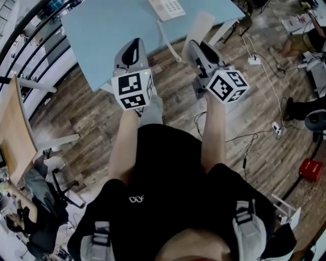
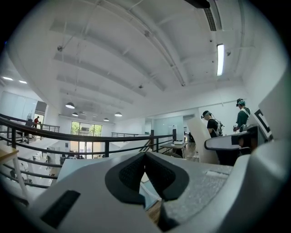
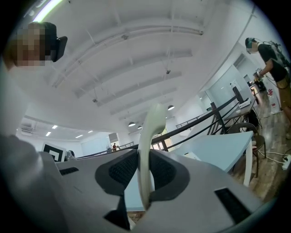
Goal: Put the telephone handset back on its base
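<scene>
The white telephone base [image 1: 167, 7] with its keypad lies at the far edge of a light blue table [image 1: 112, 30]. A white handset [image 1: 199, 26] sticks out ahead of my right gripper [image 1: 197, 48], over the table's near edge, with a white cord [image 1: 167, 45] running to the base. In the right gripper view the handset [image 3: 152, 123] stands edge-on between the pads, and the right gripper [image 3: 144, 157] is shut on it. My left gripper [image 1: 133, 50] hovers at the table's near edge to the left. Its pads meet with nothing between them in the left gripper view [image 2: 144, 157].
A wood-plank floor lies below. A power strip [image 1: 254, 60] and cables trail on the right, by a red box [image 1: 310, 169]. A wooden board [image 1: 15, 127] and a black railing [image 1: 30, 35] stand at the left. People work at desks on the right [image 2: 211, 125].
</scene>
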Demonstrator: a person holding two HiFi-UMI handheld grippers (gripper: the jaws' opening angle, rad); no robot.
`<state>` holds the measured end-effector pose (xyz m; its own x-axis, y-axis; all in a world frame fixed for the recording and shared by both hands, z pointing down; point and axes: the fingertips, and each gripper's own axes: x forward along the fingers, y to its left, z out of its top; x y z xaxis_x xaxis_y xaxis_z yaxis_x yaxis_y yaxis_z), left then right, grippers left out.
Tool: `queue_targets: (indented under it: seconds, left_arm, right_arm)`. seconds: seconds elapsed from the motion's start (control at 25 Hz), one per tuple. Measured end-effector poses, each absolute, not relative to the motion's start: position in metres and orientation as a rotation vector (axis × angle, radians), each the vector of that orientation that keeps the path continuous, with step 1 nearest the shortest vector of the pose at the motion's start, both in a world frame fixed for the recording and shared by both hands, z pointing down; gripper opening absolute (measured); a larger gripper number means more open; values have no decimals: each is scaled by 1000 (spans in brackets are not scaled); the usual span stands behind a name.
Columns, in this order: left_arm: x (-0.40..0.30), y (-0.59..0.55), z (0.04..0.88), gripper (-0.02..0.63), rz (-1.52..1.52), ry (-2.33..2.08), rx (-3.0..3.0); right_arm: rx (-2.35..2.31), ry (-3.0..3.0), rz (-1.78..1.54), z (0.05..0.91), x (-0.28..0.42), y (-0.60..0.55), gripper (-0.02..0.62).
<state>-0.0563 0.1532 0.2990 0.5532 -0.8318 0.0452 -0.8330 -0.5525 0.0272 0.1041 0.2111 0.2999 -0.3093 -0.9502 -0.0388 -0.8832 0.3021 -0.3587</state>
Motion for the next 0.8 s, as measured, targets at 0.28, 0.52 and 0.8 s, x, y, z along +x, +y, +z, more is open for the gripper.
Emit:
queue_targets:
  seconds: [0.28,0.52,0.8]
  left_arm:
    - [-23,75,325,0,127,-1427,2720]
    - [-7,-33,350,0,232,-1407,2668]
    - [-1,-138,379,0,272,-1382,2587]
  right_arm:
    - [-1684,2306,-467,323,136,136,77]
    - [-1675,2299,-573,343,161,29,77]
    - [-1660,2370,-671,359,164,-81,77]
